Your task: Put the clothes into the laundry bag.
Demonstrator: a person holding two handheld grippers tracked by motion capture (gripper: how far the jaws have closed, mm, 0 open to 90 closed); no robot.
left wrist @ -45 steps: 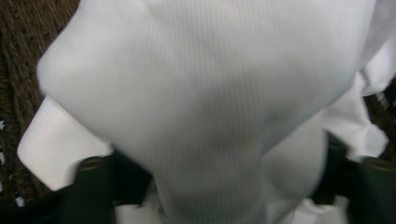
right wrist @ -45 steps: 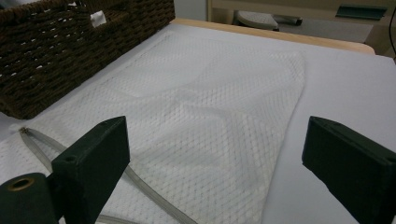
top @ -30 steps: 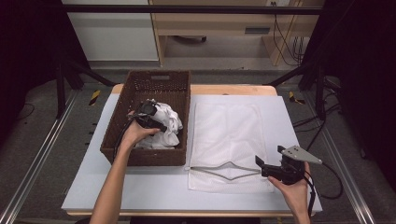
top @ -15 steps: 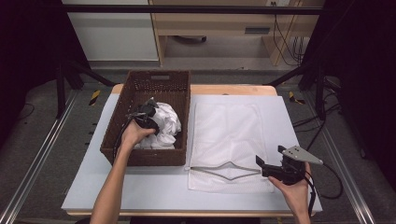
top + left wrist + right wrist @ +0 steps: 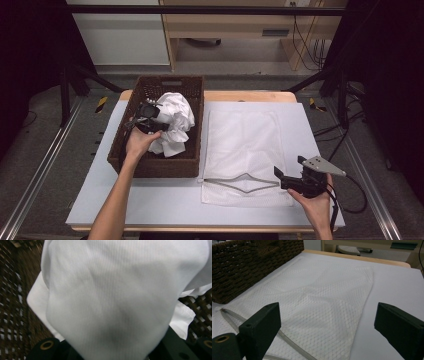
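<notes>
The left gripper [image 5: 150, 116] has just squeezed shut on the white cloth [image 5: 172, 122] in the brown basket [image 5: 150, 167] by the table's left edge. The right gripper [image 5: 282, 179], jaws wide, waits over the mesh bag [image 5: 245, 145].

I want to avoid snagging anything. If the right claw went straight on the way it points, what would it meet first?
Probably the mesh bag: the right claw stands open, low over the table, and the bag lies flat straight ahead between its jaws. Depth is unclear; if it stayed level, it might skim above the mesh.
</notes>
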